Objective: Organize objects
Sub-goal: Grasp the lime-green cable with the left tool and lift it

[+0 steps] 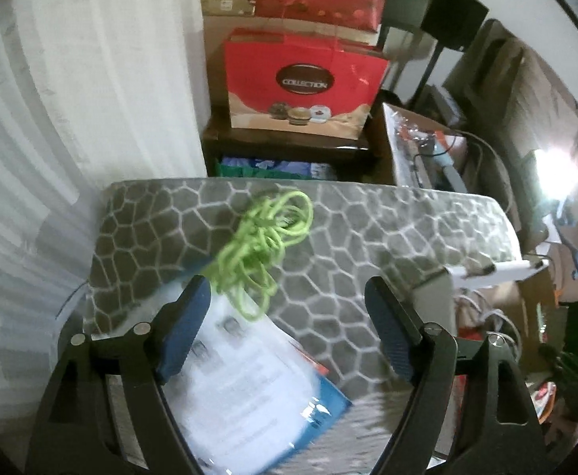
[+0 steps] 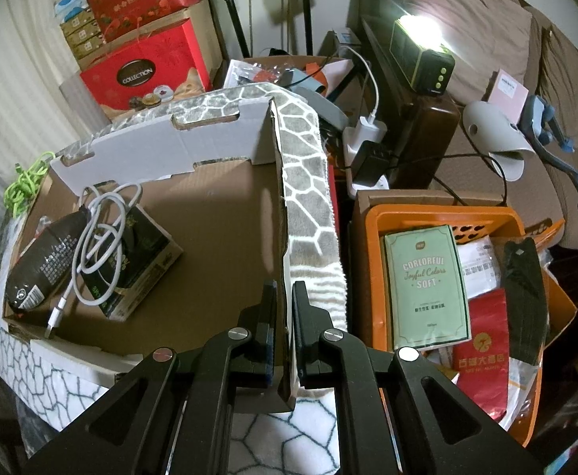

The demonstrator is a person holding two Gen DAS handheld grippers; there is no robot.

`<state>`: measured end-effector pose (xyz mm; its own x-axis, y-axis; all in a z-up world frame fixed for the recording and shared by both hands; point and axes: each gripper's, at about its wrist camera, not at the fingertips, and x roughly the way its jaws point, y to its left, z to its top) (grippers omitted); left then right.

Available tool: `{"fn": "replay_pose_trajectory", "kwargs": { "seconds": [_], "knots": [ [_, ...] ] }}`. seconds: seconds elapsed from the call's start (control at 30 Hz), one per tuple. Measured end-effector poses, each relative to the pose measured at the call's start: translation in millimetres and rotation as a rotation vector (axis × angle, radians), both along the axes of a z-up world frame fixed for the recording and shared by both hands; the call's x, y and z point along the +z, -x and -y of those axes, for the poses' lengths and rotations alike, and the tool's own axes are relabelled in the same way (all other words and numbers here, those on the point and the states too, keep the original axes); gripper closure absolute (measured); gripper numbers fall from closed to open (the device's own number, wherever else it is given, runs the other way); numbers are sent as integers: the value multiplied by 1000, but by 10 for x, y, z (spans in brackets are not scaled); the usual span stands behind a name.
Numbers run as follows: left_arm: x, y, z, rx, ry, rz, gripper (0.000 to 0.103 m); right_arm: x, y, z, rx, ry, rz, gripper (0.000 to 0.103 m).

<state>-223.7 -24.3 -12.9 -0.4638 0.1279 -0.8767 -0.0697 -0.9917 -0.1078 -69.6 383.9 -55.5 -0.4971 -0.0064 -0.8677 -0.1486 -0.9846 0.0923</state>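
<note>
My left gripper (image 1: 289, 297) is open, above the outer wall of a grey honeycomb-patterned box (image 1: 368, 229). A tangled green cable (image 1: 265, 237) hangs just ahead of its left finger (image 1: 187, 316), apparently touching its tip. Below lies a white printed packet with a blue edge (image 1: 249, 388). My right gripper (image 2: 285, 316) is shut on the box's right wall (image 2: 285, 213). Inside the box (image 2: 217, 245) lie a black pouch (image 2: 47, 257), a white USB cable (image 2: 102, 229) and a dark green carton (image 2: 142, 253). The green cable also shows at the box's far left edge (image 2: 27, 182).
An orange basket (image 2: 407, 213) to the right of the box holds a green tissue pack (image 2: 425, 285), a red packet (image 2: 483, 340) and a black item (image 2: 522, 293). Red gift boxes (image 1: 304, 83) are stacked behind. Chargers (image 2: 368, 146), a lit lamp (image 2: 423, 55) and a sofa (image 2: 487, 39) are at the right.
</note>
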Motion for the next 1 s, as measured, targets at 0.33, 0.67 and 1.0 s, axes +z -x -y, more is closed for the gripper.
{"fn": "replay_pose_trajectory", "kwargs": {
  "seconds": [0.33,0.67,1.0],
  "knots": [
    [-366,365,82,-32,85,14,25,-1,-3,1,1,-2,1,96],
    [-741,517,19,-47,147,53,45,-4,11,20,4,-10,7,96],
    [-742,450,-63,-51,140,62,72,-2,13,25,3,-11,7,96]
  ]
}}
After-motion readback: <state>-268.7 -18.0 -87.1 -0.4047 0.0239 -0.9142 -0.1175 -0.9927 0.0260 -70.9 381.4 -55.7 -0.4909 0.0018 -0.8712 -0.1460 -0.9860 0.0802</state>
